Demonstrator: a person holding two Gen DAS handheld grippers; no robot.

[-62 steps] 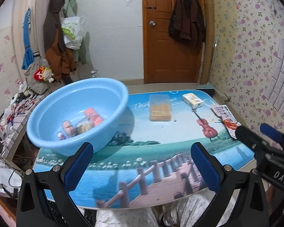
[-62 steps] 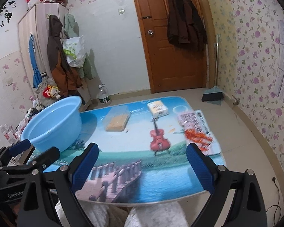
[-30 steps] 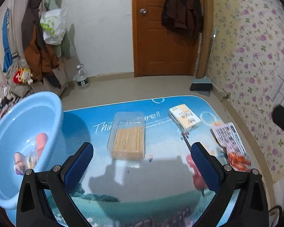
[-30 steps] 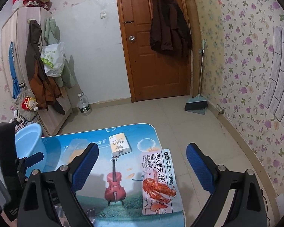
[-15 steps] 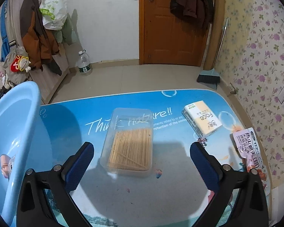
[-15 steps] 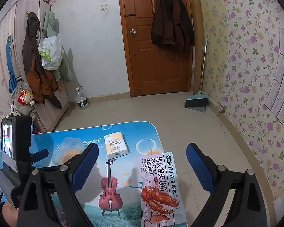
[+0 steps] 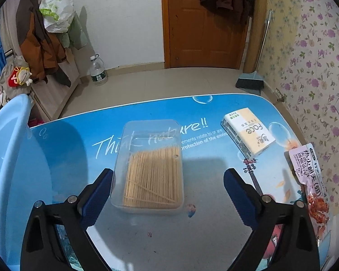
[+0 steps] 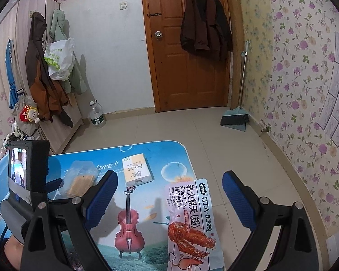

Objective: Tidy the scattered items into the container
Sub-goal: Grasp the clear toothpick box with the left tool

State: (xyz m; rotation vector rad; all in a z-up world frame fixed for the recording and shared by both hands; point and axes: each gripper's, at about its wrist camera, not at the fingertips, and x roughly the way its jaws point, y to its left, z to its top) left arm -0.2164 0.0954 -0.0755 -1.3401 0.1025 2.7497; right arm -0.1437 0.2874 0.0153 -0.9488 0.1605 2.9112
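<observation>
A clear plastic box of toothpicks lies on the blue picture table; it also shows in the right wrist view. My left gripper is open and empty, its fingers on either side of the box's near end. A tissue pack lies to the right. A snack packet with a chicken-wing picture lies at the table's right edge. My right gripper is open and empty above the packet. The light blue basin stands at the left.
The table's far edge and right edge drop to a tiled floor. A water bottle, a broom and dustpan, a door and hanging coats stand beyond. The left gripper's body is left of my right gripper.
My left gripper has swung from the basin to the toothpick box and come down close around it. My right gripper has moved forward and right over the snack packet.
</observation>
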